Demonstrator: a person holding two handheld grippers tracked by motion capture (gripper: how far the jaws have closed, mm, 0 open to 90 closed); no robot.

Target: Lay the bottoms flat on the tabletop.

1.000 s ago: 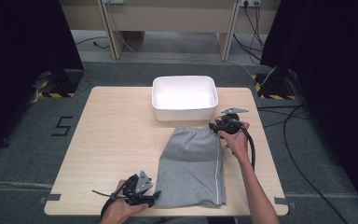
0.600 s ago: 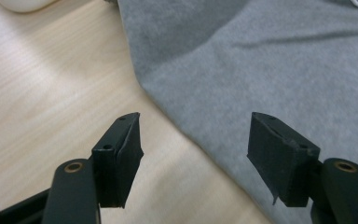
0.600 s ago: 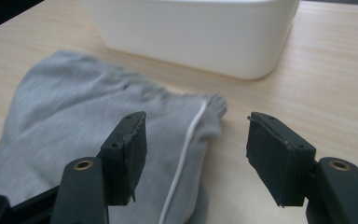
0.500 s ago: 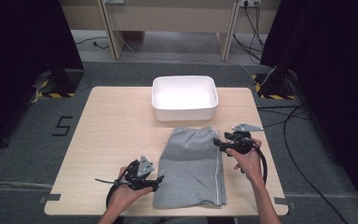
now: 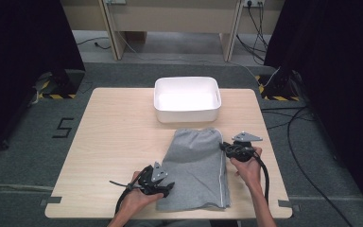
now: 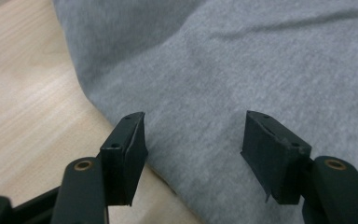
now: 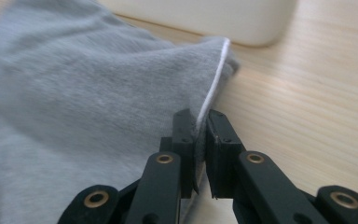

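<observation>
Folding step, grab phase. Right gripper [image 7: 200, 122] has just closed and now pinches the grey cloth [image 5: 196, 168] at its white-piped right edge. Left gripper [image 6: 193, 140] hangs half open over the near-left edge, gripping nothing. The cloth lies flat on the table [image 5: 118, 127], long axis running from the person toward the white bin [image 5: 187, 99] (just short of it). Next: left needs to close on its edge.

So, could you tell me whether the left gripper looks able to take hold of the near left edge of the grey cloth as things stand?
Probably yes: the left gripper has open jaws right over the grey cloth edge, with nothing between.
</observation>
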